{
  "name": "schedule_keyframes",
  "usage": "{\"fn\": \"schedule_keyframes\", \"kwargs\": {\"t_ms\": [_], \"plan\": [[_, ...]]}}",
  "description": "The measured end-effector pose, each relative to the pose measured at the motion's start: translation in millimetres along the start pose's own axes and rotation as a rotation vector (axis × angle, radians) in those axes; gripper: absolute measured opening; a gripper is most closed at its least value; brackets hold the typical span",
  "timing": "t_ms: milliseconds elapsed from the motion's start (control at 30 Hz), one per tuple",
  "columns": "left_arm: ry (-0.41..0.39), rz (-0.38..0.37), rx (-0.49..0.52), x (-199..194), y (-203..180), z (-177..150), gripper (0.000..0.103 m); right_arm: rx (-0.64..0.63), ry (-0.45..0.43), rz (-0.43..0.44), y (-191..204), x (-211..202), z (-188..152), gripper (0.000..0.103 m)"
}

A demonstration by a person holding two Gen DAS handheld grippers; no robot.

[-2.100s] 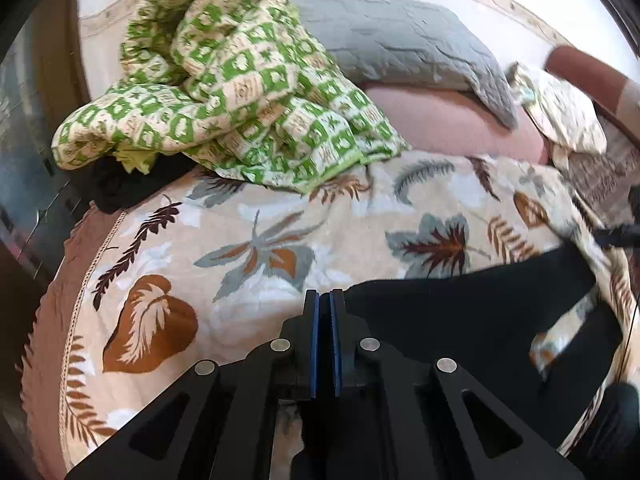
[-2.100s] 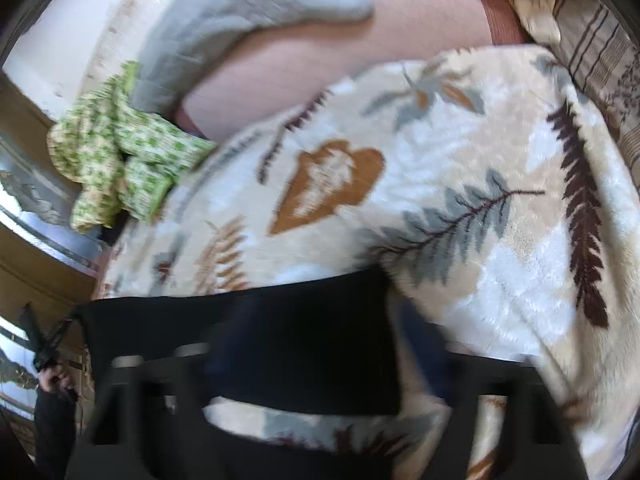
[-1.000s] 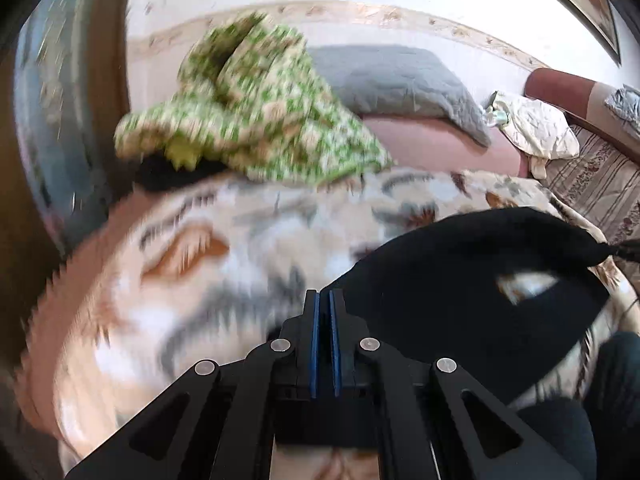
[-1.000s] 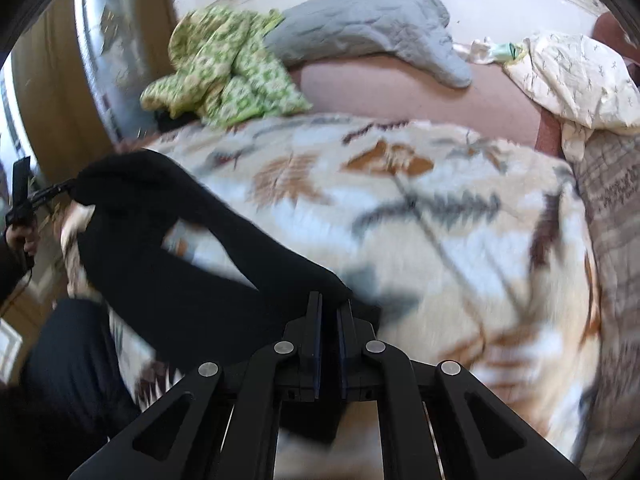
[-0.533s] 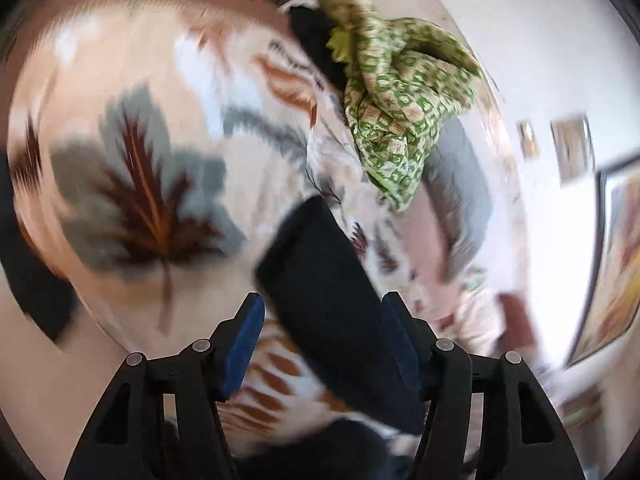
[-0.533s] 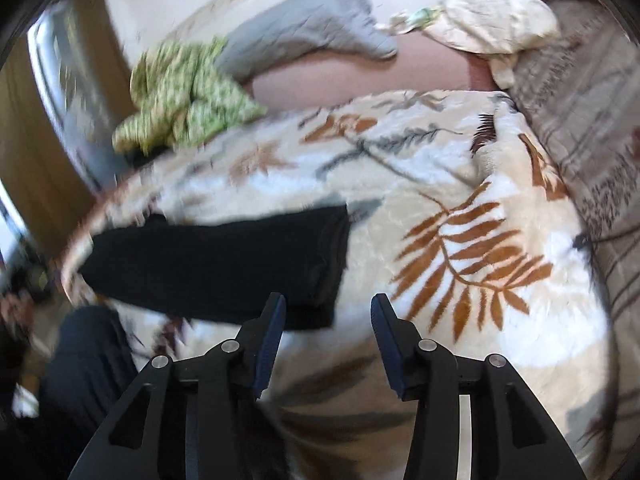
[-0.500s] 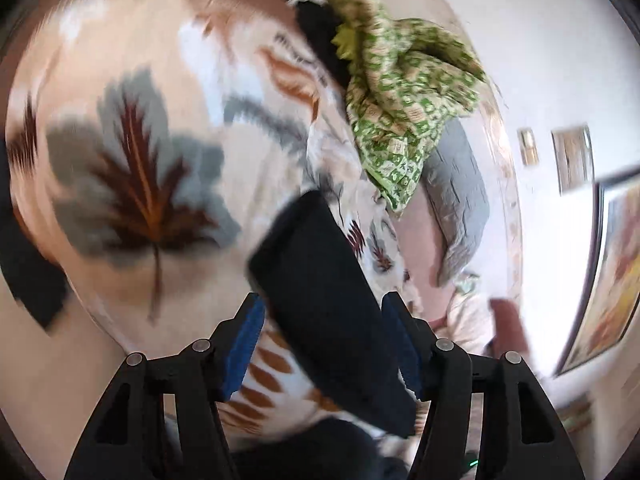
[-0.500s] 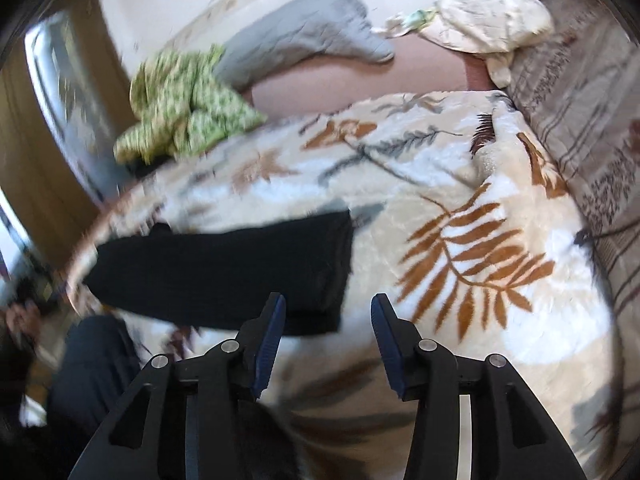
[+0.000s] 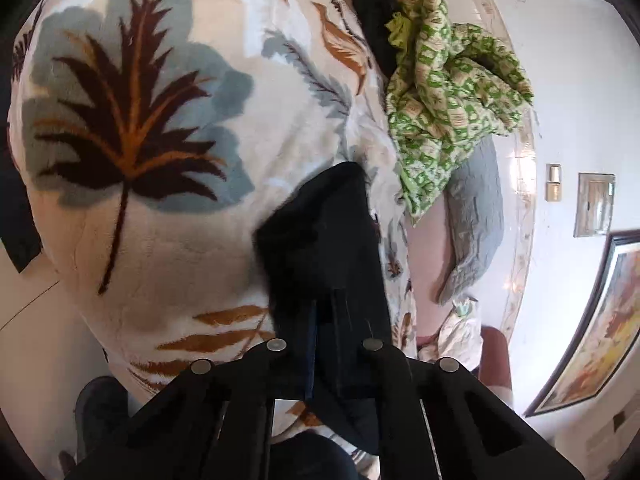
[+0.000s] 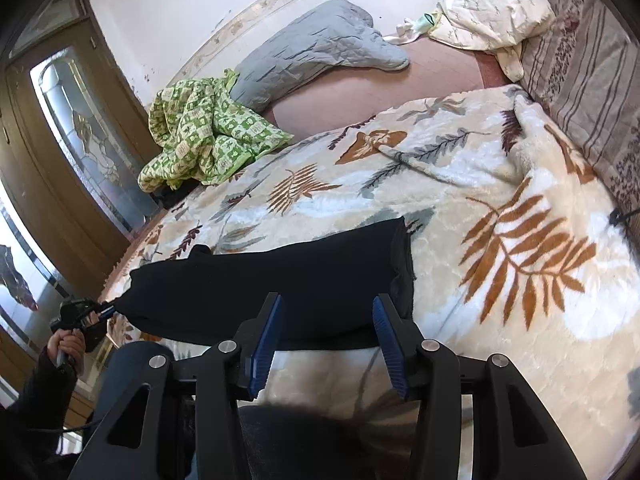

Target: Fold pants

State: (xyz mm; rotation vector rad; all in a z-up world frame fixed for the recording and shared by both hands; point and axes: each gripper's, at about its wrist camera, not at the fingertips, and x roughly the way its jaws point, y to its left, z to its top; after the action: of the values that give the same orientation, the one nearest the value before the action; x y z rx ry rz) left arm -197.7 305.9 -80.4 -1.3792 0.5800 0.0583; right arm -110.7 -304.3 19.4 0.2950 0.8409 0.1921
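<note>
The black pants [image 10: 272, 276] lie as a long folded band across the front of the leaf-patterned blanket [image 10: 500, 280]. My right gripper [image 10: 326, 340] is open and empty, just in front of the pants' near edge. My left gripper [image 10: 105, 311] shows at the pants' left end in the right wrist view, shut on the cloth. In the left wrist view the pants [image 9: 324, 248] run forward from between the closed fingers of the left gripper [image 9: 326, 344].
A green patterned quilt [image 10: 204, 132] and a grey pillow [image 10: 312, 56] lie at the back of the bed. A cream cloth [image 10: 492, 12] lies at the far right. A wooden door [image 10: 60, 160] stands to the left. My dark-trousered legs are below the grippers.
The right gripper let go of the pants and opened, backing off a little. The left gripper, open half a second ago, has shut on the pants' left end.
</note>
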Motion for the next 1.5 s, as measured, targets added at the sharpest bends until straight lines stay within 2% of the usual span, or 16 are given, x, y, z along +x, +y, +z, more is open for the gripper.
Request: {"fn": "schedule_keyframes", "kwargs": {"t_ms": [267, 400, 467, 567, 600, 633, 700, 800, 1033, 1100, 1133, 1200, 1233, 1333, 1400, 1500], "plan": [[-0.005, -0.024, 0.043, 15.6, -11.4, 5.0, 0.007, 0.02, 0.001, 0.018, 2.3, 5.6, -4.6, 0.05], [-0.008, -0.003, 0.048, 30.3, -7.9, 4.7, 0.035, 0.05, -0.011, 0.026, -0.6, -0.9, -5.5, 0.05], [-0.005, 0.01, 0.042, 34.7, -5.1, 1.9, 0.036, 0.098, -0.02, 0.04, -6.8, -5.5, -5.3, 0.051], [-0.011, 0.02, 0.06, 39.7, -5.5, 0.2, 0.032, 0.238, -0.049, 0.093, -25.2, -11.8, -4.0, 0.055], [-0.021, 0.037, 0.08, 40.7, -7.9, -0.2, 0.014, 0.307, -0.061, 0.115, -34.0, -12.9, -3.8, 0.055], [-0.027, 0.052, 0.1, 41.4, -10.4, -0.8, 0.006, 0.357, -0.069, 0.128, -40.5, -13.3, -3.3, 0.055], [-0.035, 0.063, 0.133, 40.2, -15.2, -2.2, 0.004, 0.479, -0.071, 0.184, -55.5, -9.2, -3.4, 0.055], [-0.045, 0.08, 0.178, 39.9, -23.6, -4.3, 0.004, 0.613, 0.02, 0.238, -69.0, 10.9, -5.9, 0.055], [-0.042, 0.088, 0.176, 43.3, -28.2, -6.5, 0.004, 0.684, 0.08, 0.236, -77.5, 37.3, -13.0, 0.055], [-0.042, 0.089, 0.177, 43.3, -27.3, -4.9, 0.004, 0.687, 0.097, 0.205, -80.9, 45.3, -13.6, 0.055], [-0.041, 0.087, 0.178, 42.8, -26.3, -4.0, 0.004, 0.69, 0.101, 0.203, -82.2, 47.7, -13.8, 0.052], [-0.04, 0.082, 0.181, 41.9, -26.6, -2.4, 0.003, 0.643, 0.125, 0.183, -78.4, 53.8, -12.2, 0.023], [-0.04, 0.077, 0.184, 41.2, -28.7, -1.3, 0.003, 0.611, 0.128, 0.148, -76.5, 53.2, -11.1, 0.004], [-0.061, 0.074, 0.205, 32.2, -30.7, 6.7, 0.003, 0.516, 0.129, 0.1, -68.6, 50.6, -9.9, 0.003], [-0.08, 0.119, 0.229, 30.7, -30.6, 10.8, 0.003, 0.481, 0.155, 0.053, -69.5, 55.6, -14.3, 0.003], [-0.056, 0.187, 0.228, 45.0, -15.8, 13.6, 0.003, 0.496, 0.149, 0.058, -73.7, 57.2, -17.9, 0.002]]}}
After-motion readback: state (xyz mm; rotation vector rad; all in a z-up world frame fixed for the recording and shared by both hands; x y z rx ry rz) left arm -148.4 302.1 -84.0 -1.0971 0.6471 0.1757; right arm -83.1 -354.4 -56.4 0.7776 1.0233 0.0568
